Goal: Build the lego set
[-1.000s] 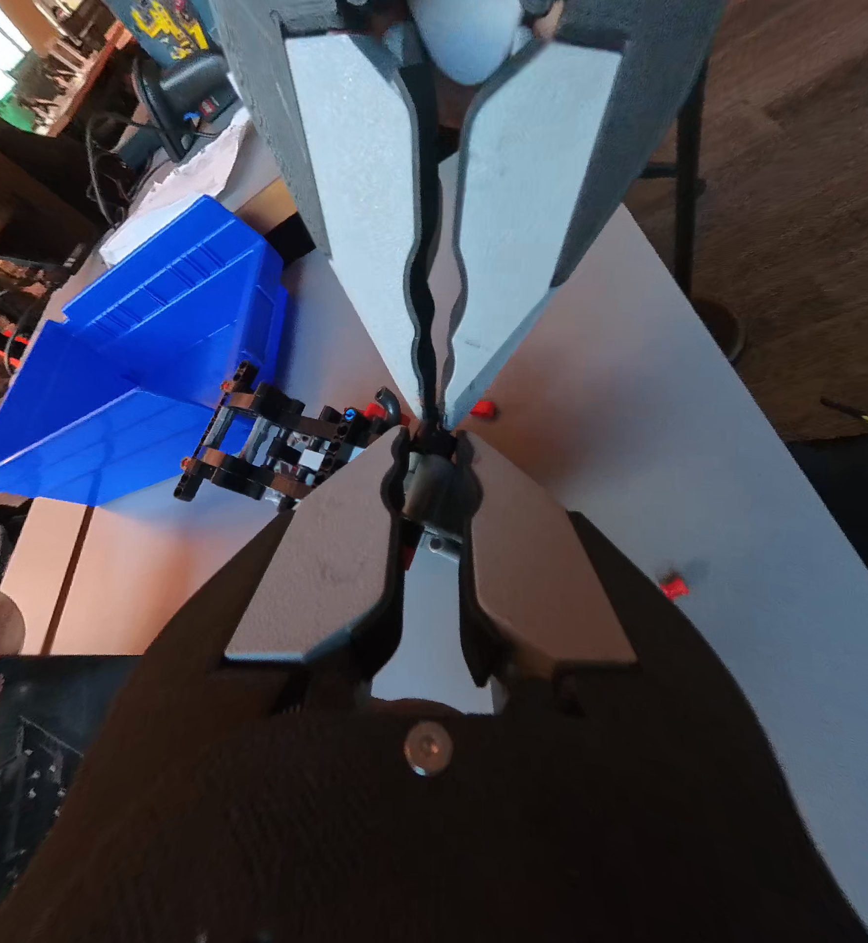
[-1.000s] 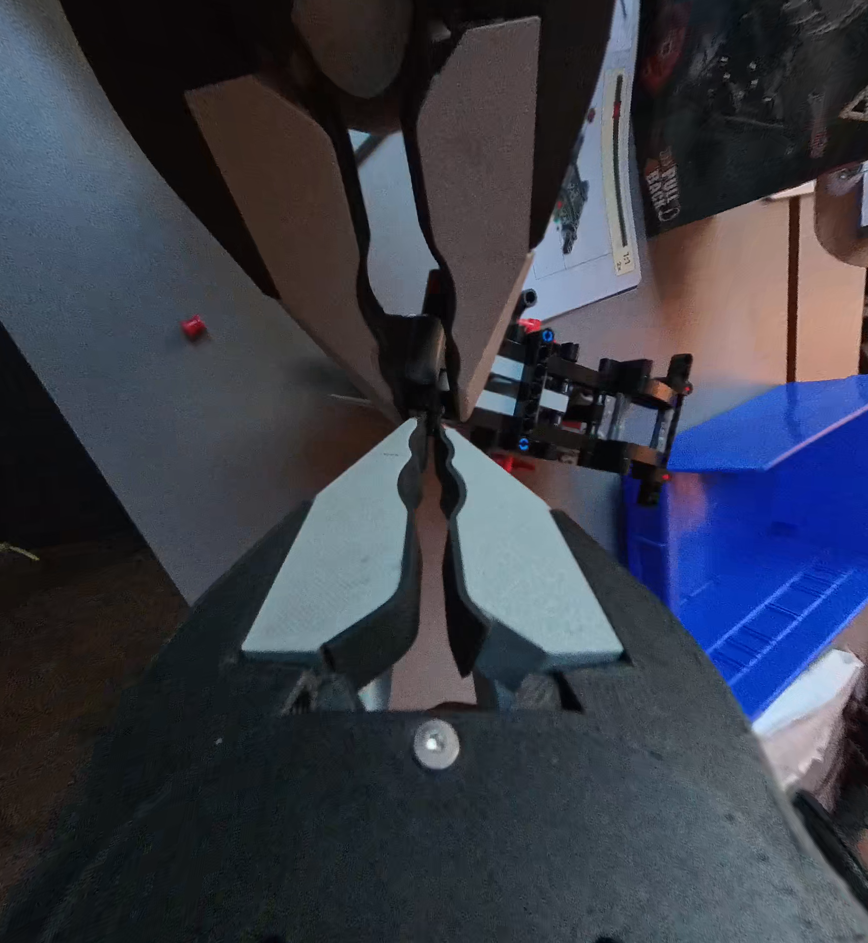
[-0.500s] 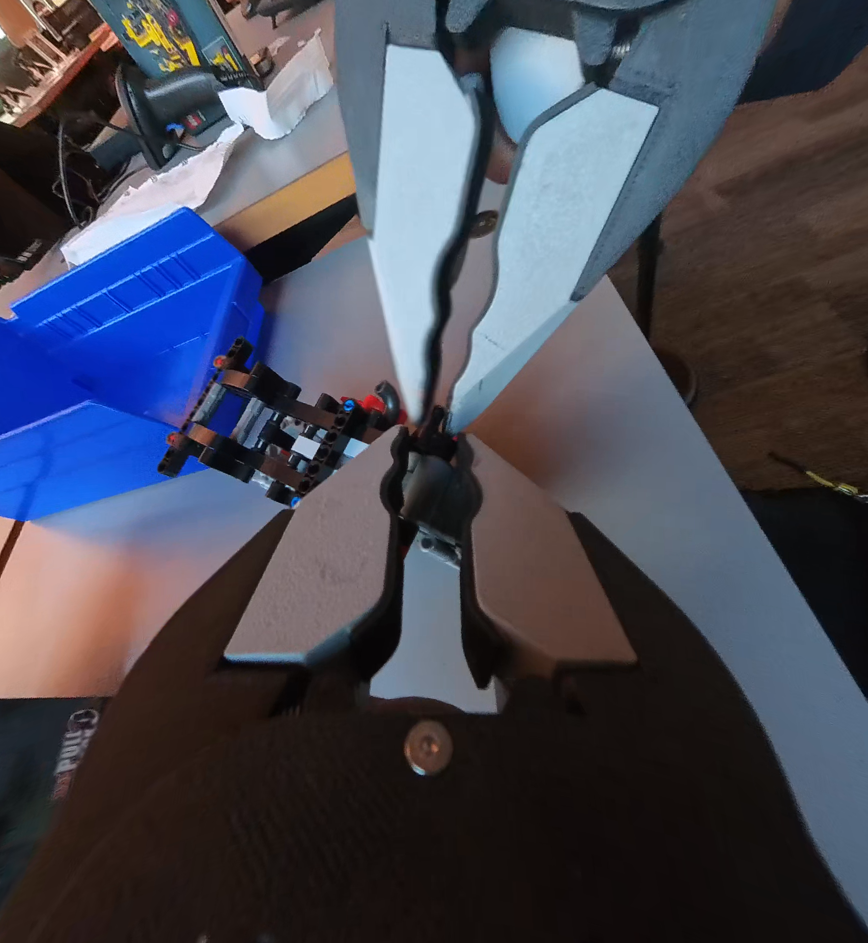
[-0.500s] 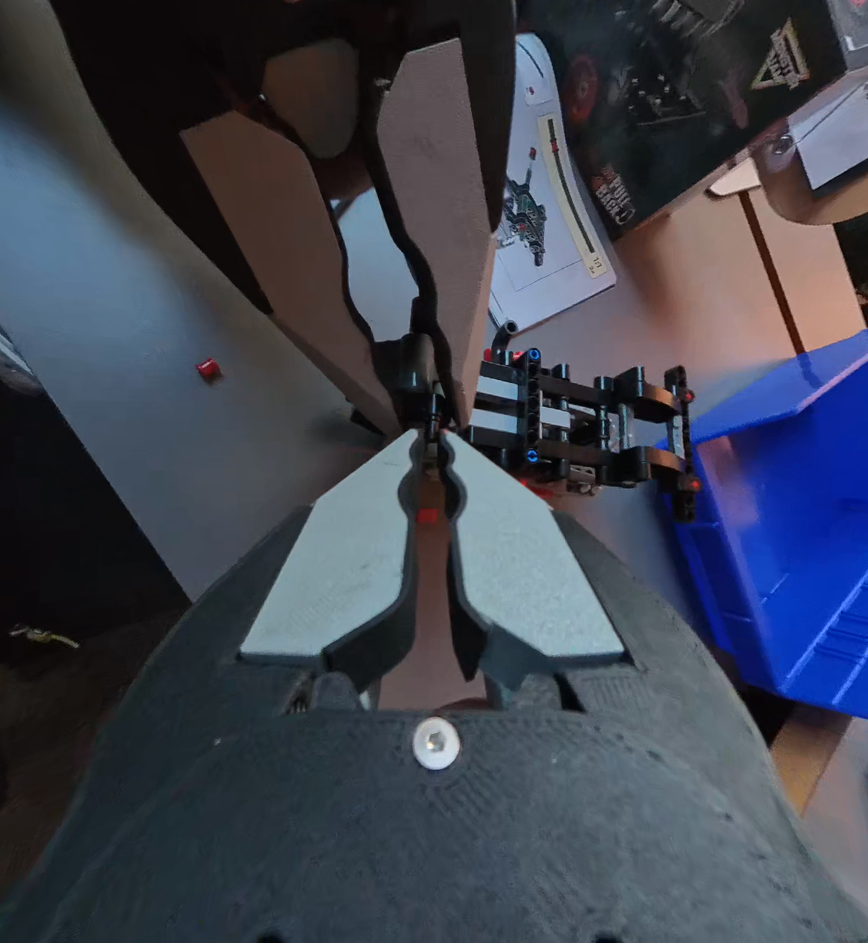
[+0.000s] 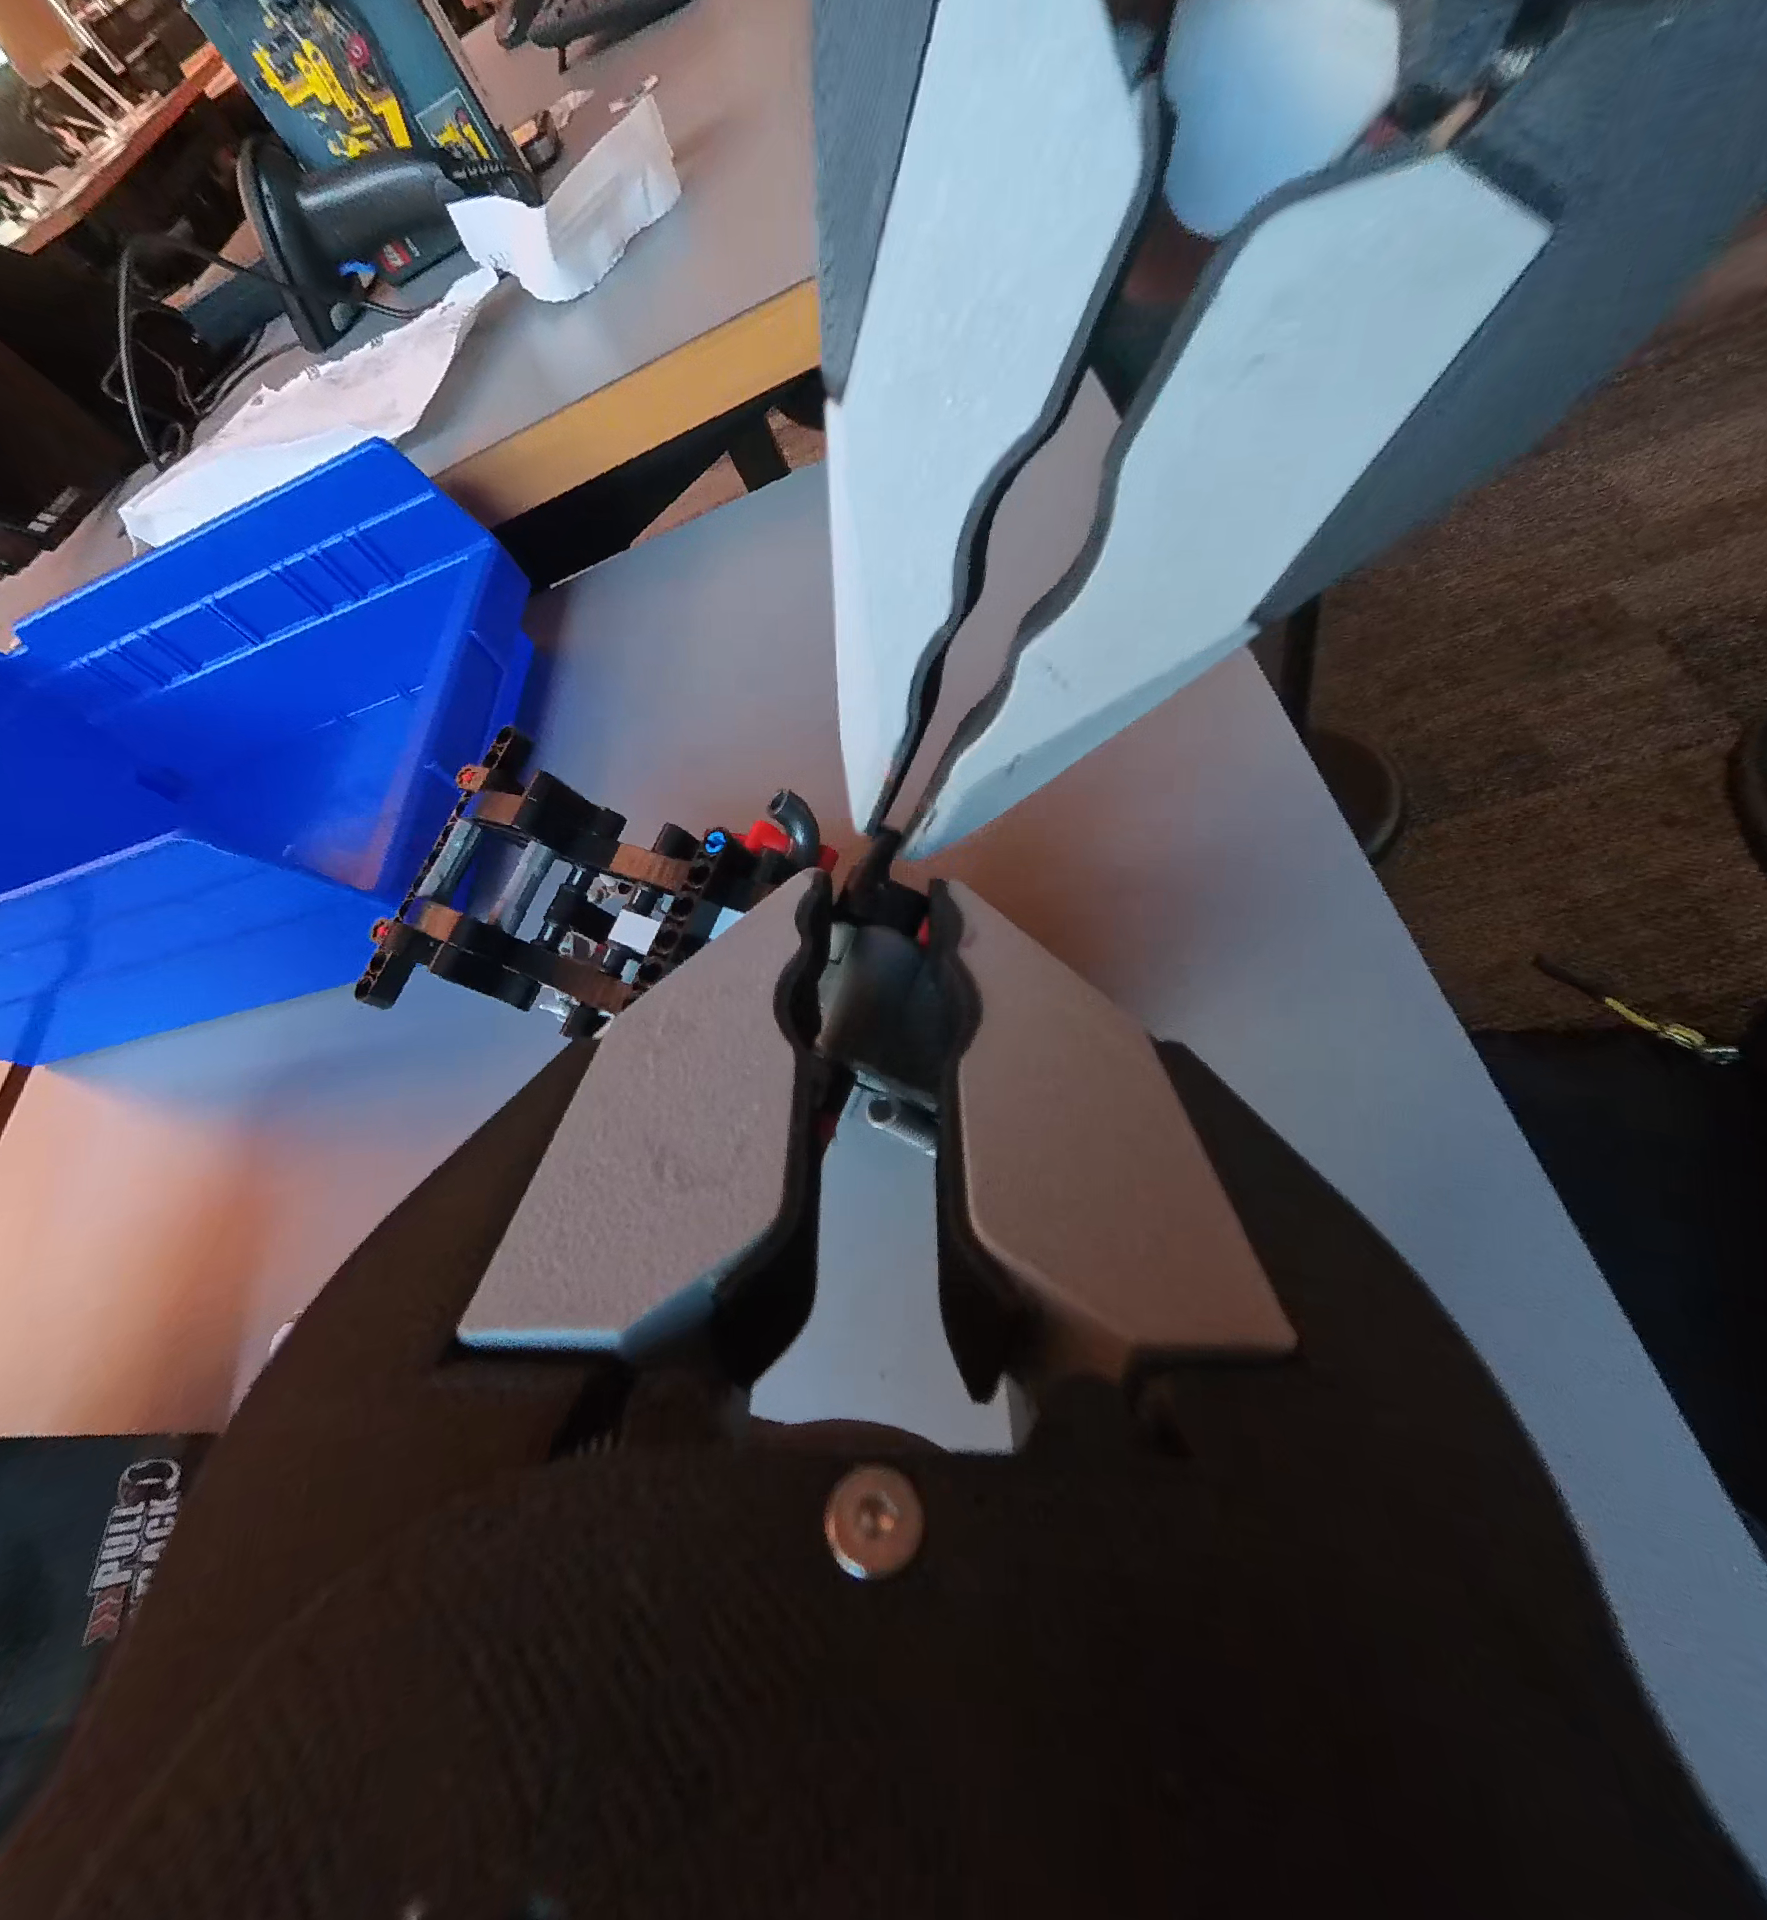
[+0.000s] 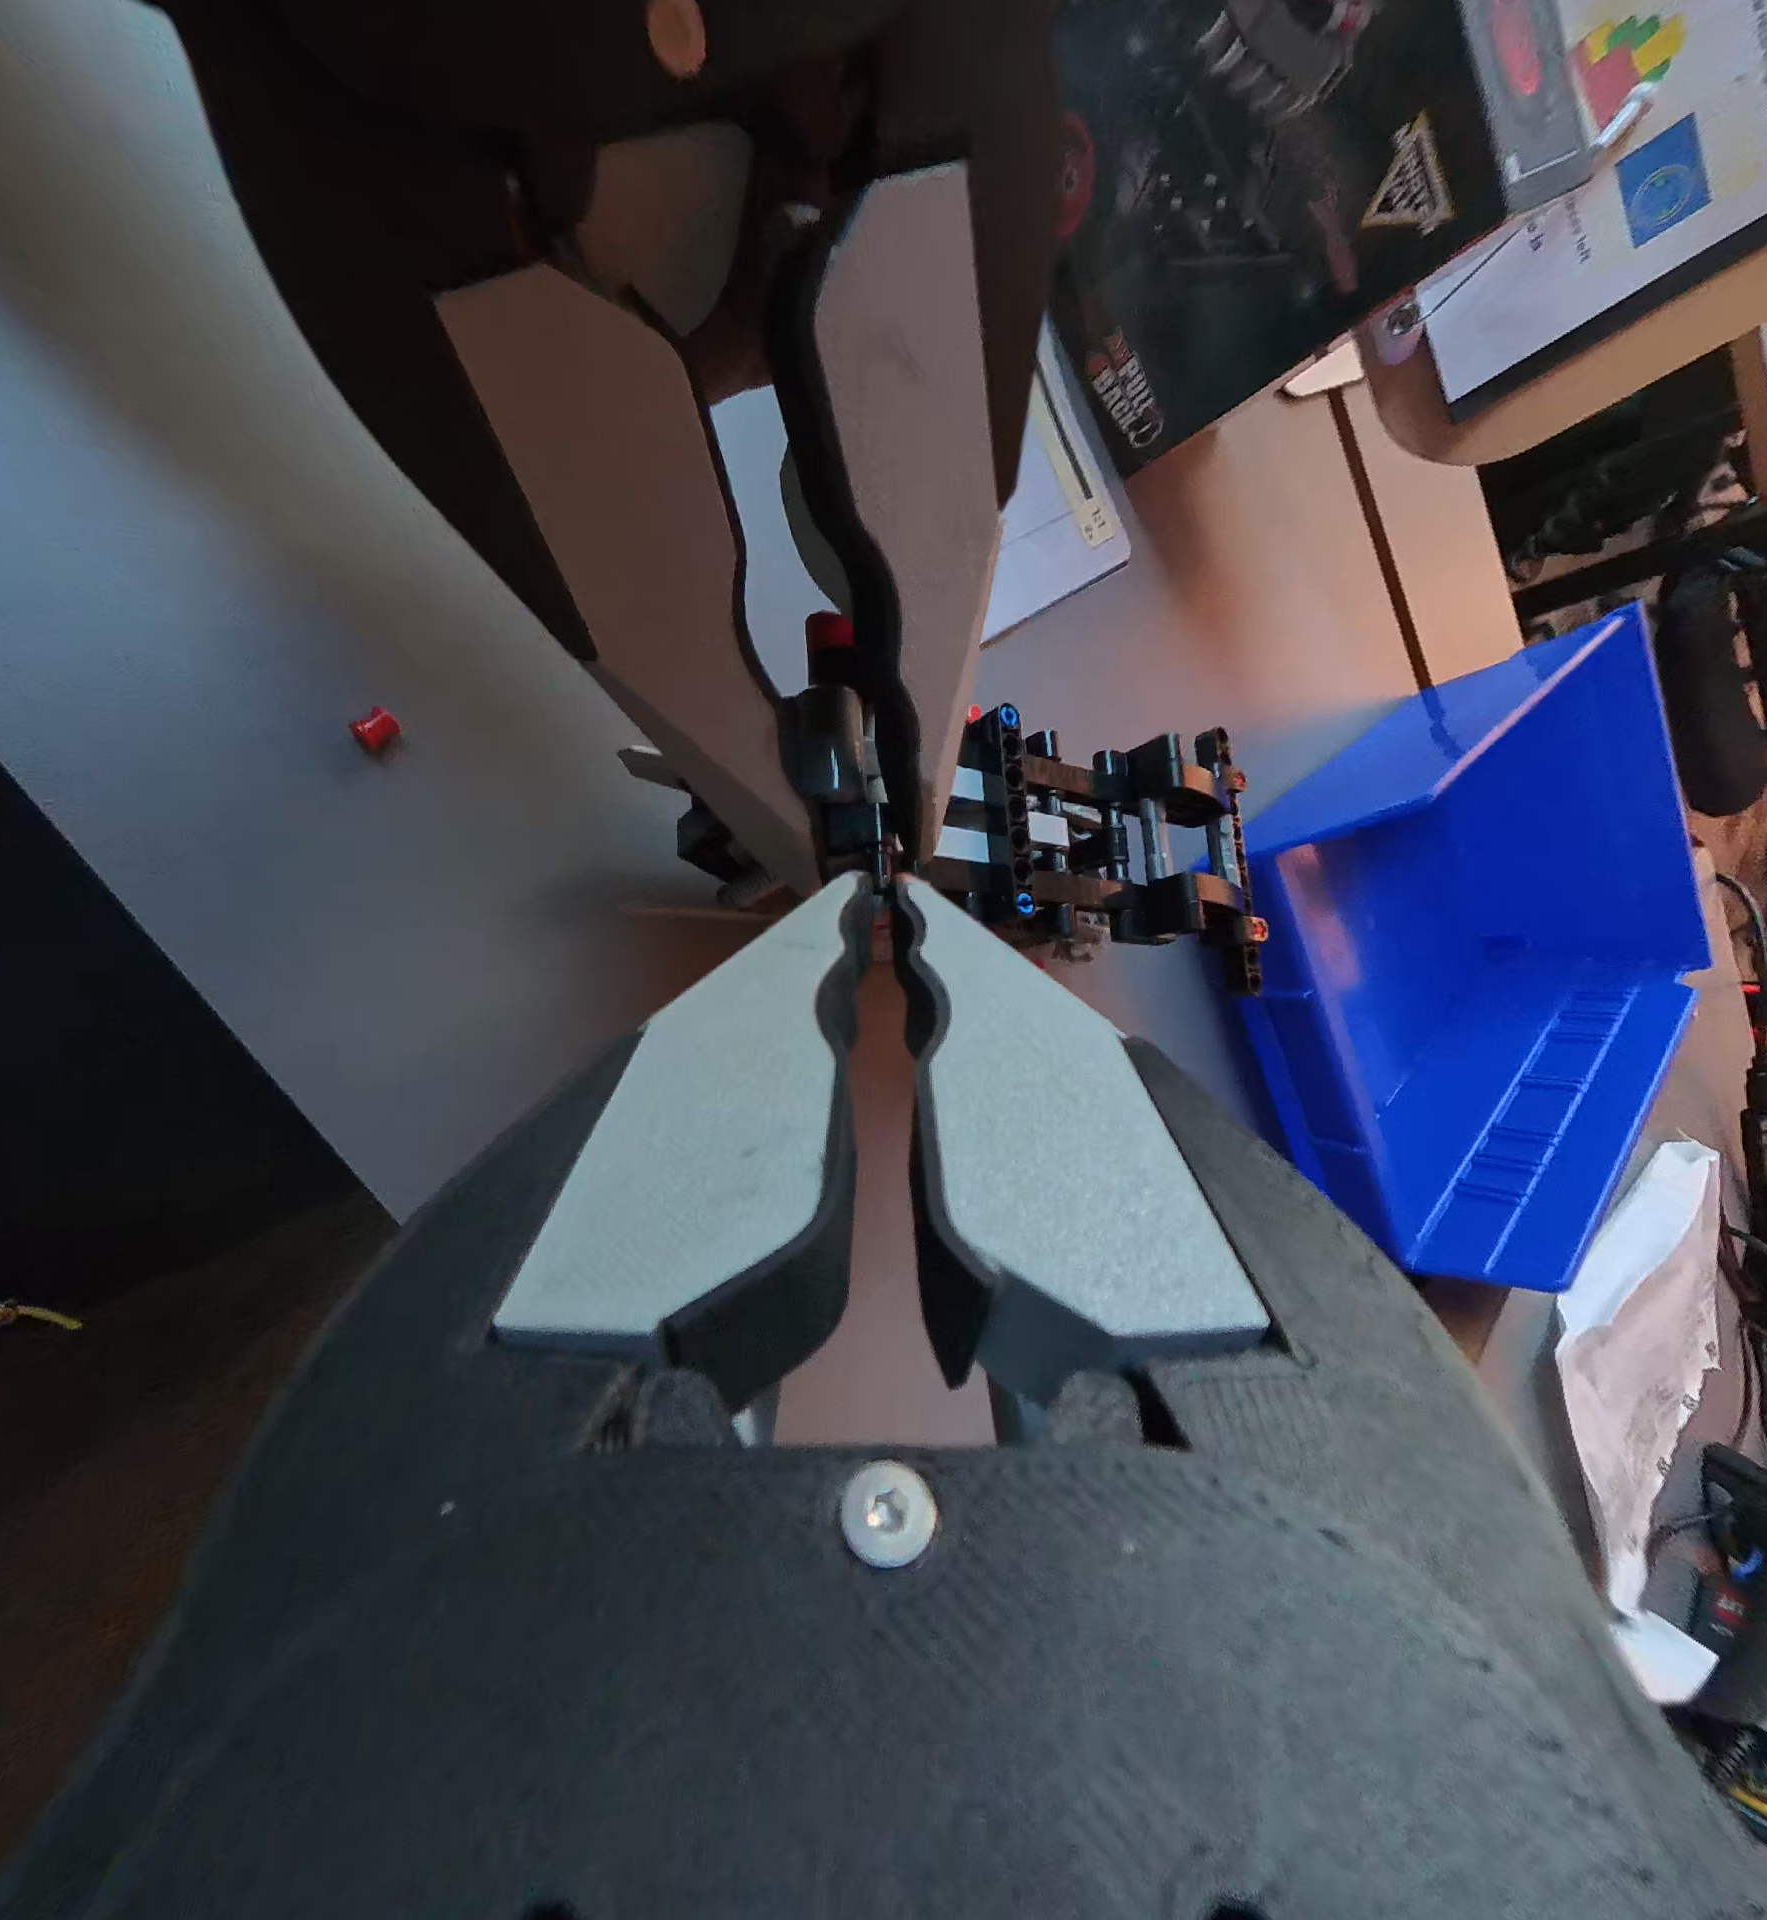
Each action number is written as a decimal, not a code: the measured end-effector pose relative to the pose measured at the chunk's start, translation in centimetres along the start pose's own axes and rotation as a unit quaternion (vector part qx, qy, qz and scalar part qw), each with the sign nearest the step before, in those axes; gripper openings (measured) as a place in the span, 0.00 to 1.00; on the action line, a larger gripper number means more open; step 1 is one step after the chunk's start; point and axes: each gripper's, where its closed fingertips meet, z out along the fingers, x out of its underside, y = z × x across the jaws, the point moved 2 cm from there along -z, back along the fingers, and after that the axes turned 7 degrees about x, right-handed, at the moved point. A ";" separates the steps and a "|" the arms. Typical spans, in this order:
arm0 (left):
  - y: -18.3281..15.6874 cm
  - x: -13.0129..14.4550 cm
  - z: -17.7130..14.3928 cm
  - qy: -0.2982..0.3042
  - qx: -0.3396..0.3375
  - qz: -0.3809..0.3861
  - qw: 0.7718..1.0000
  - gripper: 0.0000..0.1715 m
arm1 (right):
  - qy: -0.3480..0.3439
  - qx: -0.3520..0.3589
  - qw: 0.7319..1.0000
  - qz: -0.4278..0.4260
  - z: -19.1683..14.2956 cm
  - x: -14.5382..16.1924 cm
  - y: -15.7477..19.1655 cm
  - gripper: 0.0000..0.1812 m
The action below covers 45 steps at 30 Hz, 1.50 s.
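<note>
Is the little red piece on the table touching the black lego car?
Apart. The right wrist view shows the red piece lying alone on bare table, well left of the black car.

- I raised my right gripper (image 5: 894, 836) more upright over the grey piece (image 5: 879, 987).
- My left-wrist camera swung toward the far desk.

Left gripper (image 5: 874, 914): black textured body, fingers (image 5: 671, 1132) faced in brownish grey. Right gripper (image 6: 884, 883): dark grey body, fingers (image 6: 723, 1143) faced in light grey with black wavy inner edges. Part held in the left gripper (image 5: 879, 982): dark grey with a red end. Lego frame (image 5: 557, 914): black beams, grey axles, white blocks, blue and red pins. Bin (image 5: 204, 748): bright blue. Loose peg (image 6: 375, 729): red. Worktop (image 5: 1222, 935): pale grey, tan section on the left. Box (image 6: 1263, 197): black with printed graphics.
</note>
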 end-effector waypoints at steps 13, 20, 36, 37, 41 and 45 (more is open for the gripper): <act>0.0 0.0 0.1 0.001 0.003 -0.004 1.000 0.08 | 0.004 0.004 1.000 -0.024 -0.1 -0.2 0.0 0.00; 0.0 0.0 0.1 0.002 0.004 -0.003 1.000 0.09 | 0.013 0.007 0.999 -0.041 0.1 -0.3 0.1 0.00; 4.2 2.1 -1.9 0.002 -0.067 -0.061 0.996 0.08 | 0.045 0.020 0.998 0.030 0.5 4.4 -3.6 0.00; 3.8 1.8 -1.6 -0.022 -0.044 -0.071 0.996 0.08 | 0.016 0.030 0.998 0.059 0.1 4.2 -4.0 0.00; 2.4 1.0 -0.1 -0.002 -0.043 -0.012 0.999 0.09 | -0.048 0.043 0.993 0.102 -0.2 3.1 -4.1 0.00; 2.6 1.2 -0.4 -0.011 -0.024 -0.027 0.999 0.09 | -0.084 0.039 0.987 0.133 -0.4 3.1 -3.5 0.00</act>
